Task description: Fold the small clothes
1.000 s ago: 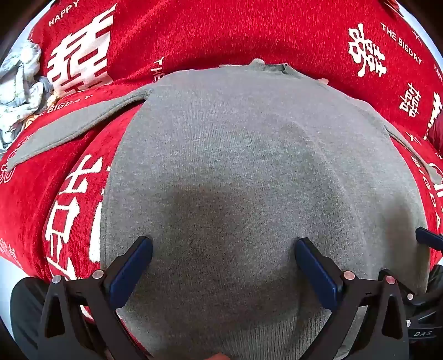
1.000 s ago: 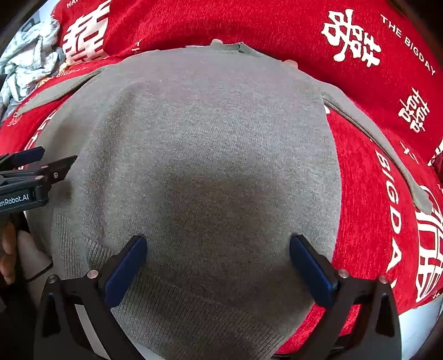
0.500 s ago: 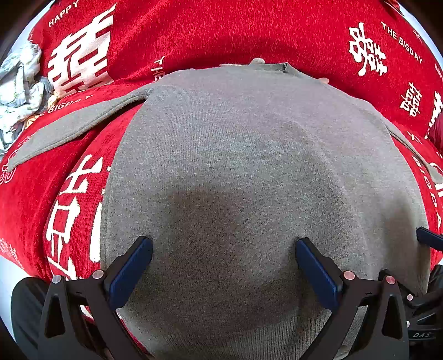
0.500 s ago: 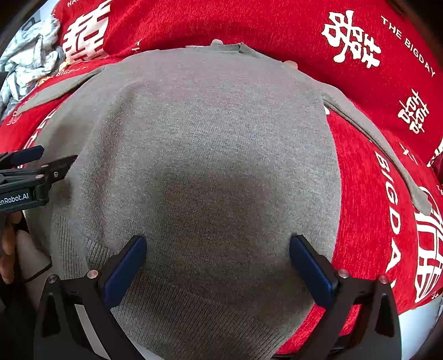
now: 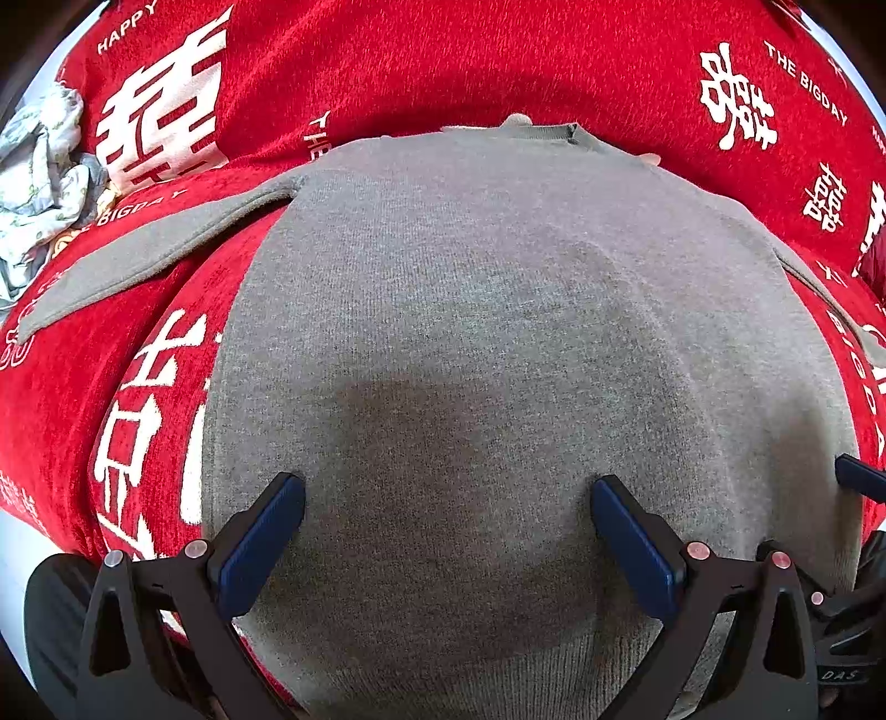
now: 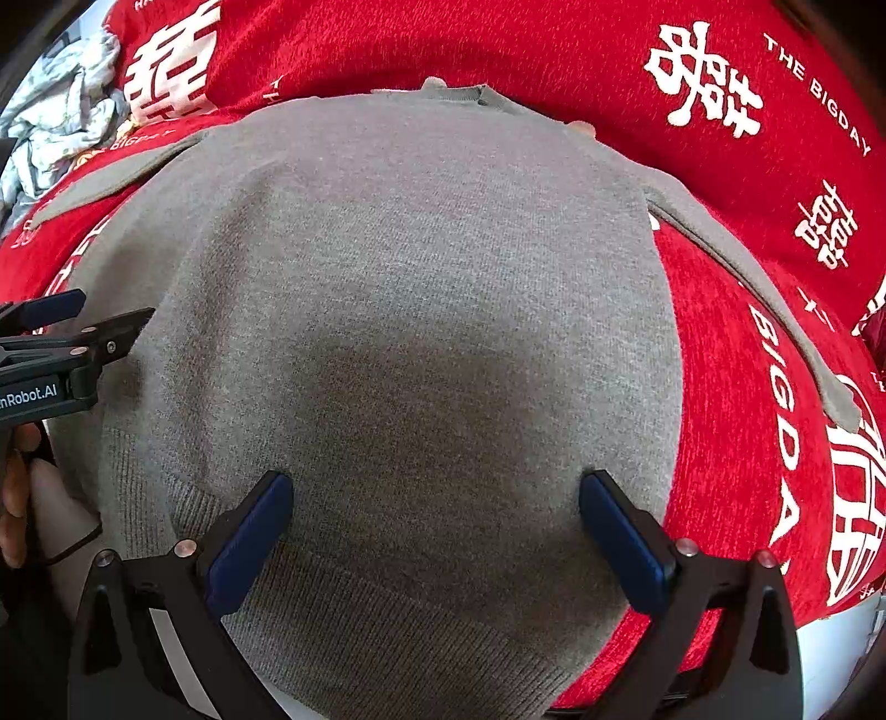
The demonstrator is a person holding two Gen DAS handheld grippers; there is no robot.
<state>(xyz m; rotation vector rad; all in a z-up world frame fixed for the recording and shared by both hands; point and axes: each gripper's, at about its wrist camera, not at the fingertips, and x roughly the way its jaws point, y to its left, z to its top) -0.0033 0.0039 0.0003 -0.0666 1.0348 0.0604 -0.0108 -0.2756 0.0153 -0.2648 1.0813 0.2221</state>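
Both grippers — left (image 5: pixel 447 520) and right (image 6: pixel 436 518) (jaws spread, holding nothing) — hover over the grey sweater (image 5: pixel 498 332).

A red plush cloth with white printed lettering (image 5: pixel 443 72) covered the work surface and filled most of both views. Its print included large white double-happiness characters (image 5: pixel 160 122) at the far left, smaller ones (image 6: pixel 703 83) at the far right, and the words "THE BIGDAY" (image 6: pixel 819 94) and "HAPPY" (image 5: pixel 119 27). Further white characters (image 5: pixel 144 443) lay on the near left part of the cloth. A crumpled pile of pale grey-white patterned fabric (image 5: pixel 39 183) sat at the far left edge, resting against the red cloth. A pale surface (image 6: pixel 836 642) showed beyond the cloth's near right edge.
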